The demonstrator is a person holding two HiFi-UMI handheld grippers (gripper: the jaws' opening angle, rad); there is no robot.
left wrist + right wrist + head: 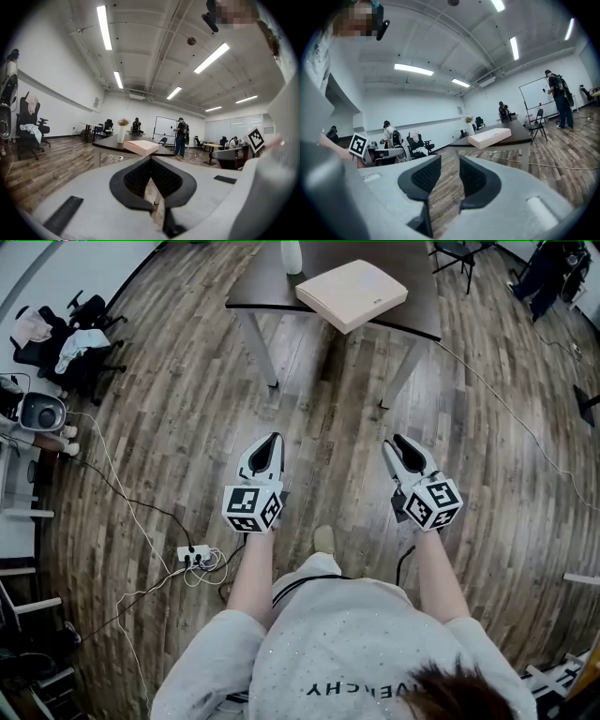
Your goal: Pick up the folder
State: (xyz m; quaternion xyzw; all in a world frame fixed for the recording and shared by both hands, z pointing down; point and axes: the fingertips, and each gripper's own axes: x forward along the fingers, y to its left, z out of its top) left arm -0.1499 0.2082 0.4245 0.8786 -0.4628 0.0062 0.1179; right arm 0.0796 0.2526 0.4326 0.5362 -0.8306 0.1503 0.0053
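Observation:
The folder (352,294) is a flat pale beige case lying on a dark table (262,287) at the far end of the wooden floor. It also shows in the left gripper view as the folder (140,147) and in the right gripper view as the folder (490,137), well ahead of both tools. My left gripper (270,439) is held over the floor, well short of the table, its jaws together at the tips and empty (151,159). My right gripper (396,442) hangs beside it at the same distance, open with a narrow gap and nothing between its jaws (446,159).
A white vase (292,256) with flowers stands on the table behind the folder. Office chairs (75,343) with clothes stand at the left wall. A power strip (194,556) and cables lie on the floor near my left. A person (180,136) stands by a whiteboard beyond the table.

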